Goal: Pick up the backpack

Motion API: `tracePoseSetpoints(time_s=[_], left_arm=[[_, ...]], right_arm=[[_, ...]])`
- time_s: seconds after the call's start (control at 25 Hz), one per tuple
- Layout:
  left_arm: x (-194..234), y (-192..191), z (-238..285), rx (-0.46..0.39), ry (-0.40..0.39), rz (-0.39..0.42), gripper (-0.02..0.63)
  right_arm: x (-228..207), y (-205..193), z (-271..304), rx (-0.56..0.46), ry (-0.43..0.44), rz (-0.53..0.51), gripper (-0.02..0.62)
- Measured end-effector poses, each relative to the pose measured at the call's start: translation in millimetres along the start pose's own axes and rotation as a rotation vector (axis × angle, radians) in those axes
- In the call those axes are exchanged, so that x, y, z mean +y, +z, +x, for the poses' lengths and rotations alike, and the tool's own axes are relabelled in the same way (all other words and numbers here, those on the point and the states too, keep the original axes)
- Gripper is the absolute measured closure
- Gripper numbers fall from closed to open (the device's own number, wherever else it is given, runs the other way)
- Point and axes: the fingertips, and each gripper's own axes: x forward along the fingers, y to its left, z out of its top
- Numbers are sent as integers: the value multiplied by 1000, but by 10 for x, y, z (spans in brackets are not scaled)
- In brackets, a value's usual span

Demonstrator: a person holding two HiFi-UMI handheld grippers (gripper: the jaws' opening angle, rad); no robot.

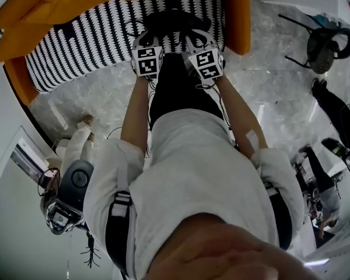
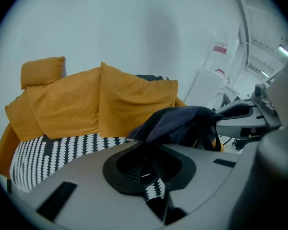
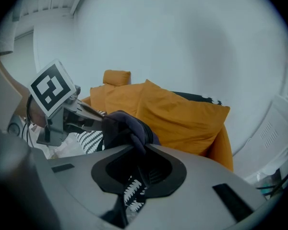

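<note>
The dark navy backpack (image 1: 174, 23) hangs just above the black-and-white patterned sofa seat (image 1: 81, 39), held up from both sides. My left gripper (image 1: 144, 41) is shut on a fold of its fabric, and my right gripper (image 1: 199, 41) is shut on another fold beside it. In the left gripper view the backpack (image 2: 182, 123) bulges past the left gripper (image 2: 146, 169), whose jaws pinch dark fabric, and the right gripper (image 2: 245, 120) reaches in from the right. In the right gripper view the backpack (image 3: 127, 127) bunches over the right gripper (image 3: 139, 176), with the left gripper's marker cube (image 3: 52, 89) just beyond.
Orange cushions (image 2: 110, 99) line the sofa back and an orange arm (image 1: 238, 16) stands at its right. A black chair (image 1: 325, 45) and a person (image 1: 338, 118) are on the marbled floor at the right. A grey device (image 1: 67, 197) stands at the lower left.
</note>
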Motion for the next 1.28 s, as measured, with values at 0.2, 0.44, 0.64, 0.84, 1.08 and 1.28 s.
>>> tracePoseSetpoints(time_s=[0.2, 0.44, 0.64, 0.84, 1.08, 1.28], left_arm=[[-42, 72, -142, -17, 22, -22, 560], [-27, 168, -342, -44, 37, -42, 560], [-67, 269, -487, -75, 73, -81, 560], [-194, 386, -620, -121, 84, -90, 561], [-384, 681, -859, -178, 87, -85, 561], [-515, 945, -1118, -235, 80, -43, 563]], right_arm=[[-7, 77, -76, -47, 13, 53, 528], [40, 219, -219, -84, 1, 64, 529], [45, 344, -359, -115, -3, 45, 529], [-23, 467, -516, -158, -39, 58, 529], [-148, 709, -822, -216, -78, 34, 529], [-167, 907, -1159, -278, -107, 46, 529]])
